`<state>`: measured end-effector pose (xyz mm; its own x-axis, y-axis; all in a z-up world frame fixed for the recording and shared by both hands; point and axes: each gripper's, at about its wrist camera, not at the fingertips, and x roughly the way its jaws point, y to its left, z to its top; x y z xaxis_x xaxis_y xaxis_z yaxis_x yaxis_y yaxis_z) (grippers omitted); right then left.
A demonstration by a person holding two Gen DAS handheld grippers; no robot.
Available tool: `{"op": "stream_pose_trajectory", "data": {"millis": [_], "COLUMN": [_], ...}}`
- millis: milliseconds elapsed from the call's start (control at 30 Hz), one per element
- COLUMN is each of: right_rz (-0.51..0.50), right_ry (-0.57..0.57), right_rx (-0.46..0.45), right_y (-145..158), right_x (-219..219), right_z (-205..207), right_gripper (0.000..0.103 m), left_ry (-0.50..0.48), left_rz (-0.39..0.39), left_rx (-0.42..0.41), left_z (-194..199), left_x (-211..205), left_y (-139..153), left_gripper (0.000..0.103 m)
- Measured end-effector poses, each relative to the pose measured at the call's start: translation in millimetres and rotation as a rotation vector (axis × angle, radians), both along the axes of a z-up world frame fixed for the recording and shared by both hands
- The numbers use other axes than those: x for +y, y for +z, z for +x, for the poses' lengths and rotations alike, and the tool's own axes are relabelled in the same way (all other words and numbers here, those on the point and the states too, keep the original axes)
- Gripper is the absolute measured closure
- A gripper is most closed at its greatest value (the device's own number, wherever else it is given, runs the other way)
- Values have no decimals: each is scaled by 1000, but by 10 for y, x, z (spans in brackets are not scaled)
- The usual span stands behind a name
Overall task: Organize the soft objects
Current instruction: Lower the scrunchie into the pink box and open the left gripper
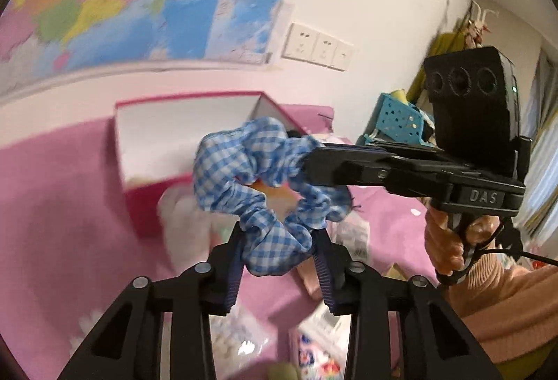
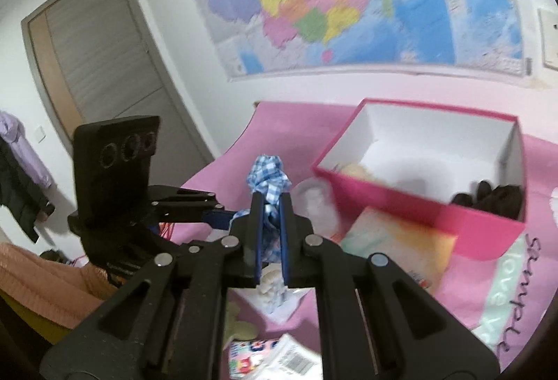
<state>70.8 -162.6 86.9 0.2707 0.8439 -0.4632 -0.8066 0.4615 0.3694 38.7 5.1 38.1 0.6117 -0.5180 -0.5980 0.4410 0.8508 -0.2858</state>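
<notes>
Both tools pinch a blue checked scrunchie (image 1: pixel 268 184) in mid-air, the left tool (image 1: pixel 279 240) on its lower fold, the right tool (image 2: pixel 271 205) on its side, above the pink-covered desk (image 1: pixel 52 205) near a pink box (image 2: pixel 418 205).

surface: pink cloth (image 2: pixel 279 128) | on it: open pink box (image 2: pixel 418 205), packets (image 2: pixel 394 244)
</notes>
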Motion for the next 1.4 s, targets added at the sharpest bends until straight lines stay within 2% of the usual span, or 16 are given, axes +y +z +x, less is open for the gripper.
{"op": "stream_pose_trajectory", "data": {"millis": [200, 433, 633, 833, 900, 967, 1033, 1133, 1233, 1400], "right_rz": [8, 1, -46, -120, -181, -235, -238, -232, -190, -127], "right_ry": [-92, -199, -277, -363, -411, -459, -473, -492, -444, -233], "right_rx": [-4, 36, 76, 131, 142, 170, 159, 109, 87, 108], "right_y": [54, -27, -236, -514, -623, -713, -712, -591, -444, -370], "right_x": [-179, -281, -304, -269, -260, -268, -319, -384, -444, -378], "right_z": [379, 876, 1268, 1644, 1756, 1833, 1785, 1594, 1329, 750], "right_gripper": [94, 94, 94, 93, 90, 83, 84, 80, 79, 71], "left_ry": [-6, 40, 97, 125, 140, 153, 163, 172, 195, 244], "left_rz": [53, 95, 171, 184, 194, 207, 212, 178, 139, 104], "left_rx": [-3, 31, 61, 103, 93, 76, 43, 2, -27, 8], "left_z": [473, 972, 1355, 1571, 1532, 1429, 1292, 1026, 722, 305], "left_x": [-226, -357, -514, -538, -514, -461, -379, -147, 139, 572], "left_y": [145, 135, 85, -13, -27, -27, 12, 93, 145, 1], "left_gripper": [72, 73, 73, 70, 63, 62, 62, 60, 55, 49]}}
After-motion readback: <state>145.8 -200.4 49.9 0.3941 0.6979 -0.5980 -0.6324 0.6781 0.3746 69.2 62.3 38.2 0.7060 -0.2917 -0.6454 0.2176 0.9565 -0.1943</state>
